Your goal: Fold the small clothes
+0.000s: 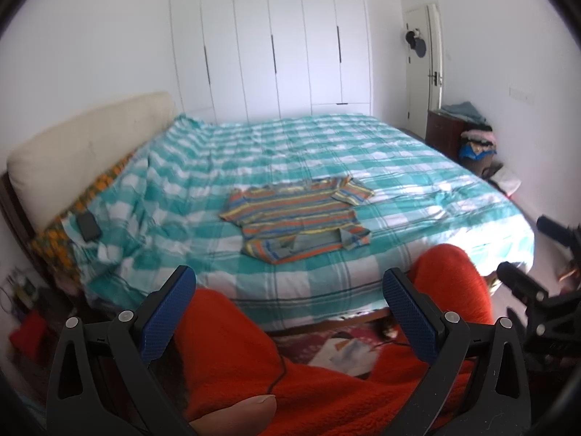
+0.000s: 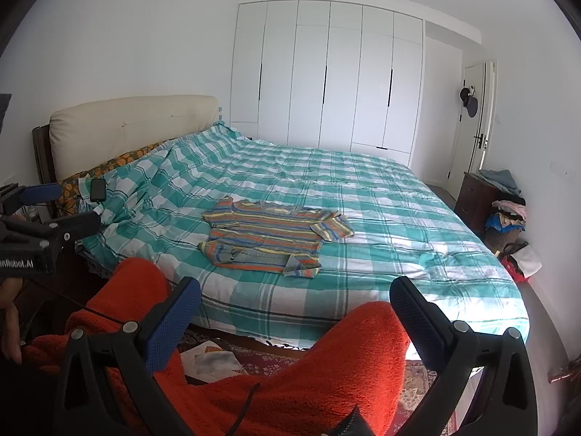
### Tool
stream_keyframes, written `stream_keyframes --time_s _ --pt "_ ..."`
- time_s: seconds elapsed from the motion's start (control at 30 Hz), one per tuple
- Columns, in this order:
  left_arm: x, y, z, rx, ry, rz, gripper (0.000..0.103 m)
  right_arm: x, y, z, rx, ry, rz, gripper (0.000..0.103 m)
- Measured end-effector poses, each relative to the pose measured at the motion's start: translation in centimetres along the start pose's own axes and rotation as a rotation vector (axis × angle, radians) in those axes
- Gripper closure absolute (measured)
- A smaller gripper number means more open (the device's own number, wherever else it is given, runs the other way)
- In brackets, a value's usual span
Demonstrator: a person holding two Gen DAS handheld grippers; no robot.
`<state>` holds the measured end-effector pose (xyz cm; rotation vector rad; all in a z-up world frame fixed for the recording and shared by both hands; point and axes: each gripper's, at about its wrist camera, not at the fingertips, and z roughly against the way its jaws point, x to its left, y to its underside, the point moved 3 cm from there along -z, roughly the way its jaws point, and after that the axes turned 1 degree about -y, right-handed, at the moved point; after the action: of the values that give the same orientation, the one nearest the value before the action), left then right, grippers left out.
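A small striped shirt (image 1: 296, 214) in orange, blue and yellow lies flat on the teal checked bed cover (image 1: 399, 167), near the bed's front edge, its bottom hem partly turned up. It also shows in the right wrist view (image 2: 270, 234). My left gripper (image 1: 288, 283) is open and empty, held well short of the bed above red-clad knees (image 1: 450, 279). My right gripper (image 2: 296, 292) is open and empty, also short of the bed. The left gripper shows at the left edge of the right wrist view (image 2: 51, 210).
A cream headboard (image 2: 130, 127) stands at the left, a black phone (image 2: 97, 189) by the pillow. White wardrobes (image 2: 326, 80) fill the back wall. A dark nightstand (image 2: 475, 200) and a clothes pile (image 2: 508, 214) sit at the right. Papers (image 2: 214, 361) lie on the floor rug.
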<state>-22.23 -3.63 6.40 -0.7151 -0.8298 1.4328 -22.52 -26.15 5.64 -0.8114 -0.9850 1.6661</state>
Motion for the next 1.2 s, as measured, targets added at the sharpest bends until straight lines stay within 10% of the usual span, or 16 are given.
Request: stream_keyframes --time_s 1.2 --pt "0.8 0.0 0.1 0.036 -0.002 0.039 0.0 1.1 0.8 0.6 -0.009 -0.01 0.036 0.0"
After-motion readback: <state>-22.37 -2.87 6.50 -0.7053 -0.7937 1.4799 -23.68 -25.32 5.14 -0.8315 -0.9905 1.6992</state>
